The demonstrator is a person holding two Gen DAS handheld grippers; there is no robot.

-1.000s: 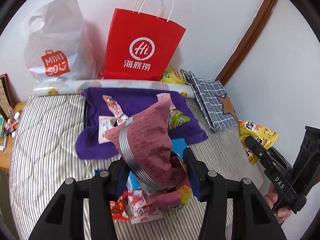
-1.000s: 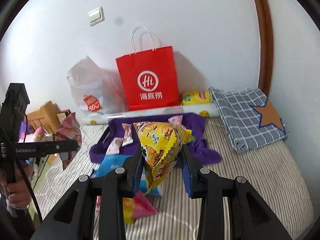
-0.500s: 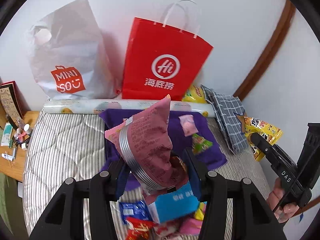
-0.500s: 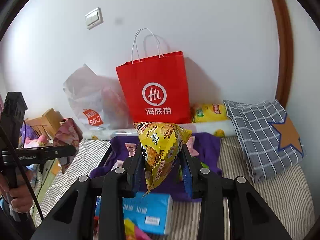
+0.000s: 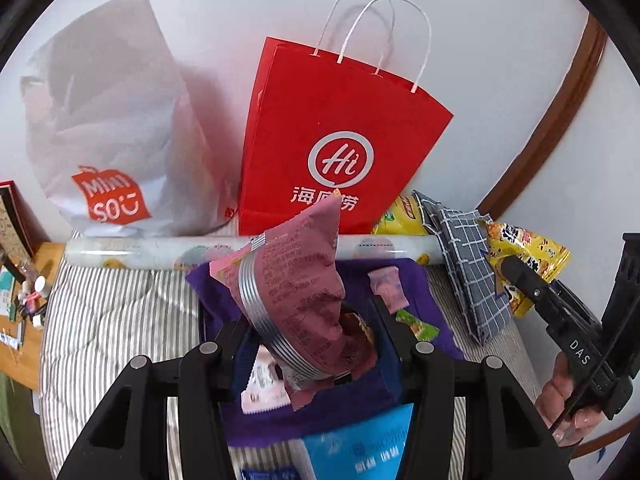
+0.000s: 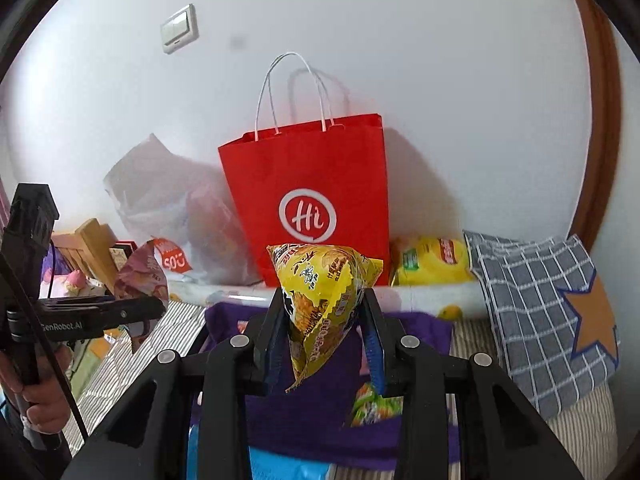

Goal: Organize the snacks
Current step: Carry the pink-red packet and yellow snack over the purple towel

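Note:
My left gripper is shut on a pink snack bag with a silver stripe, held upright above the purple cloth. My right gripper is shut on a yellow snack bag, also raised over the purple cloth. A red paper bag with white handles stands open against the wall, straight ahead of both grippers; it is the red paper bag in the right wrist view too. Small pink and green snack packets lie on the cloth.
A white plastic shopping bag leans left of the red one. A grey checked pillow and a yellow pack sit at the right by the wall. A blue packet lies on the striped bed below. A cluttered wooden side table stands at the left.
Both grippers have moved forward over the bed toward the red paper bag, which now looks larger and closer. Each still holds its snack bag as before.

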